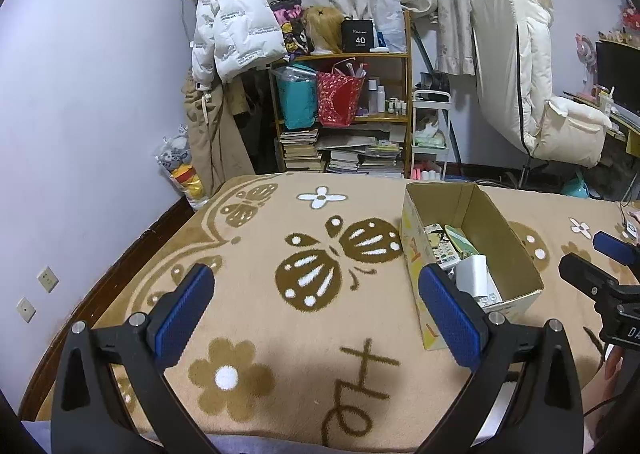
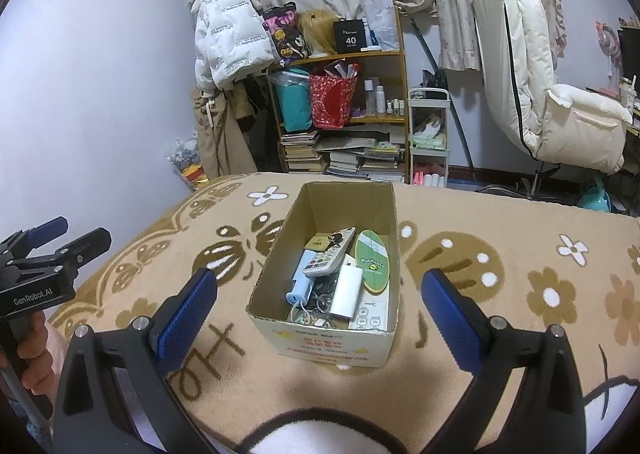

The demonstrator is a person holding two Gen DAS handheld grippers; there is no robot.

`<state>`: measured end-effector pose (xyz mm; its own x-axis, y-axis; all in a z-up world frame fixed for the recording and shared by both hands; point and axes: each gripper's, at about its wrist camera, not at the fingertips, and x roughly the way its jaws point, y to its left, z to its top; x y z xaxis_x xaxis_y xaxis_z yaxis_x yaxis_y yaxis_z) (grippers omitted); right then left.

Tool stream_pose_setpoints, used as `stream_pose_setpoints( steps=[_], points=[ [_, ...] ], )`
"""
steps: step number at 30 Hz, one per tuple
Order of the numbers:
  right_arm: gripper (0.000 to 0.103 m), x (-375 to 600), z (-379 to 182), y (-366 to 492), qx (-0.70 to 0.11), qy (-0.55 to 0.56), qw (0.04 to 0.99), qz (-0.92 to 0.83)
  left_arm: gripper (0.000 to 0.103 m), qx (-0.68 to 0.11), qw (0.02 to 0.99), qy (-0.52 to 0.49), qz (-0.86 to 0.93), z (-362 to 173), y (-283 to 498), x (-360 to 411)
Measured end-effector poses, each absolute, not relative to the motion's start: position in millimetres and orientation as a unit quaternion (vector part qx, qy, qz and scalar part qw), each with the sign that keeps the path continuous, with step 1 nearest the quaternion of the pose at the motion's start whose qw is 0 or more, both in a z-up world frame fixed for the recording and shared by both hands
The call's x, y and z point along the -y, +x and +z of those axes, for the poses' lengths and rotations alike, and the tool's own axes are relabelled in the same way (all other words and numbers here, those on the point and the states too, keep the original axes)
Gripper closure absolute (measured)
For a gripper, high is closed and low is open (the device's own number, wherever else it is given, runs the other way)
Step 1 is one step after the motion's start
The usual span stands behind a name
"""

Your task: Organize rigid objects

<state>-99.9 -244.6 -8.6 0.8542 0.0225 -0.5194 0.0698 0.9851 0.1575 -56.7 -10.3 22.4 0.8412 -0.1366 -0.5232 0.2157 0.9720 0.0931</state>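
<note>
Box (image 2: 328, 342) of cardboard sat at the centre of the right wrist view on the bed's blanket (image 2: 500, 354), packed with a remote (image 2: 330, 254), a white power bank (image 2: 347, 292), a green oval tin (image 2: 373, 264), a blue gadget (image 2: 299, 288) and a flat white remote (image 2: 374, 314). All looked light, stiff and smooth, so likely slippery; gripping across the narrow sides seemed safest. Left gripper (image 1: 316, 314) and right gripper (image 2: 320, 318) both had fingers spread wide, holding nothing. Small items at the bottom, seemingly keys or rings, were overlapped and hard to make out.
</note>
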Motion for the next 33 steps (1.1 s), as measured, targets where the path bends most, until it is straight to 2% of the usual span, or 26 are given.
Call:
stream_pose_setpoints(
  steps=[33],
  points=[
    [0.0, 245.5, -14.6, -97.0, -0.275, 0.085, 0.958, -0.014, 0.002, -0.262, 0.956, 0.102, -0.084, 20.8, -59.9, 16.1]
  ],
)
